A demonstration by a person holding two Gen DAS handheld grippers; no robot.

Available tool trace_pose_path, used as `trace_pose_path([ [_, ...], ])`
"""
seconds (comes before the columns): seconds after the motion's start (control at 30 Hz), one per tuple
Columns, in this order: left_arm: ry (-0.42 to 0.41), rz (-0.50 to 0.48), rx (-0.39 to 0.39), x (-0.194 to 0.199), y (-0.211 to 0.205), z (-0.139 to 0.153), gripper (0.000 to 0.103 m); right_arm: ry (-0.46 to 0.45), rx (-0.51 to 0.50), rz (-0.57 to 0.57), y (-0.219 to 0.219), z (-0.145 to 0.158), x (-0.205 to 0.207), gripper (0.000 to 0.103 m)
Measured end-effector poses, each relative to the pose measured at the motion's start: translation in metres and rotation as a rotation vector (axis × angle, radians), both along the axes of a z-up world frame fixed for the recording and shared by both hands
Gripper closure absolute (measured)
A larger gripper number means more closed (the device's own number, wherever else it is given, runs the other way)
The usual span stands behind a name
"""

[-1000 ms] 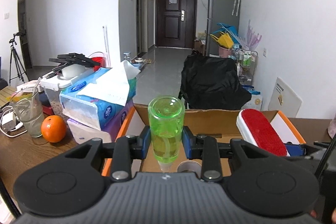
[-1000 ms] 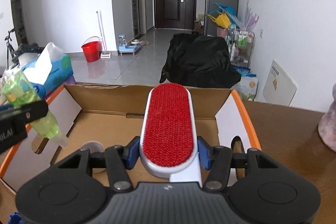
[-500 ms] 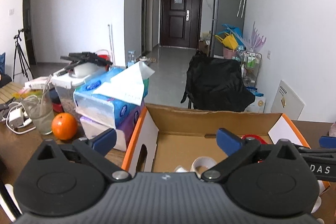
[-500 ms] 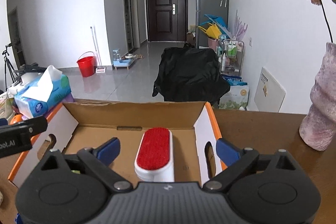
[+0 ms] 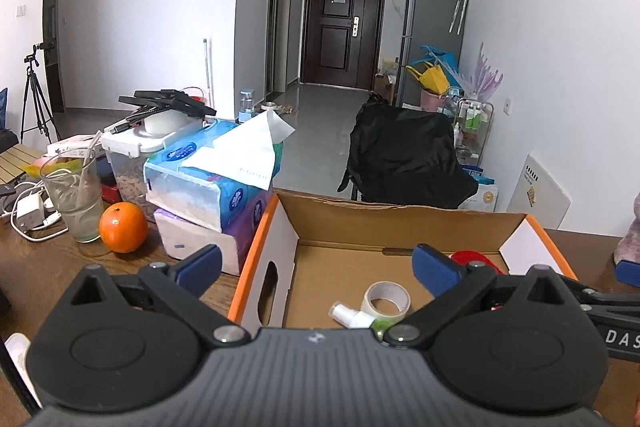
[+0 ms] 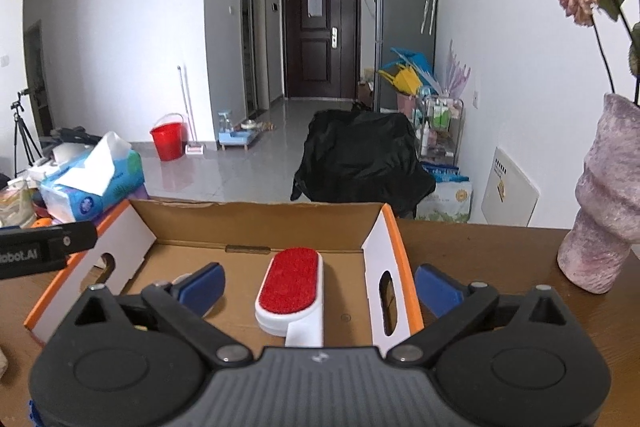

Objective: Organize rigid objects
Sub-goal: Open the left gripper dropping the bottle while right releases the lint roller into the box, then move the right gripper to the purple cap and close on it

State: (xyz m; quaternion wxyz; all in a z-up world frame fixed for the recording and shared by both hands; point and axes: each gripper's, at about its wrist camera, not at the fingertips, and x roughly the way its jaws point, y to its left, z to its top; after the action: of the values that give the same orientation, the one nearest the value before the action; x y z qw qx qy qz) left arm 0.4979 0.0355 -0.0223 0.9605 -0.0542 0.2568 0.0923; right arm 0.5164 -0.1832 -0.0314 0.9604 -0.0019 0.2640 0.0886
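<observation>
An open cardboard box [image 5: 280, 227] with orange edges stands on the wooden table. On its floor lie a green spray bottle [image 5: 352, 315], mostly hidden behind my left gripper's body, a roll of tape [image 5: 387, 297] and a red lint brush [image 5: 476, 261]. My left gripper [image 5: 316, 267] hangs wide open over the box's near left corner, holding nothing. My right gripper [image 6: 320, 285] is still opening. The lint brush [image 6: 290, 281] lies flat in the box [image 6: 256, 223] between and below its pads, touched by neither. One left finger [image 6: 48, 245] shows at the left edge.
Left of the box are stacked tissue packs [image 5: 212, 179], an orange [image 5: 123, 227], a glass [image 5: 74, 199] and cables. A purple vase [image 6: 604, 207] with a flower stands right of the box. A black-covered chair [image 5: 404, 159] is behind the table.
Both grippers opened. The left let go of the green bottle, the right of the lint brush, and both things now lie in the box. Both grippers drew back from it.
</observation>
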Motion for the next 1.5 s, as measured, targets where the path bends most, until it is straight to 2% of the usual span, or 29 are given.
trace_pose_path([
  [0.33, -0.036, -0.024, 0.008, -0.03, -0.005, 0.003, 0.0, -0.075, 0.008, 0.022, -0.008, 0.004, -0.039, 0.0],
  [0.8, -0.05, -0.023, 0.019, -0.083, -0.005, 0.0, 0.0, -0.095, 0.009, 0.033, -0.013, 0.003, -0.095, 0.0],
  [1.2, -0.048, -0.027, 0.041, -0.129, -0.005, -0.001, 0.0, -0.068, 0.015, 0.042, -0.011, -0.005, -0.143, 0.0],
  [1.5, -0.048, -0.045, 0.022, -0.159, -0.003, -0.007, 0.0, -0.032, 0.0, 0.045, -0.005, -0.018, -0.171, 0.0],
])
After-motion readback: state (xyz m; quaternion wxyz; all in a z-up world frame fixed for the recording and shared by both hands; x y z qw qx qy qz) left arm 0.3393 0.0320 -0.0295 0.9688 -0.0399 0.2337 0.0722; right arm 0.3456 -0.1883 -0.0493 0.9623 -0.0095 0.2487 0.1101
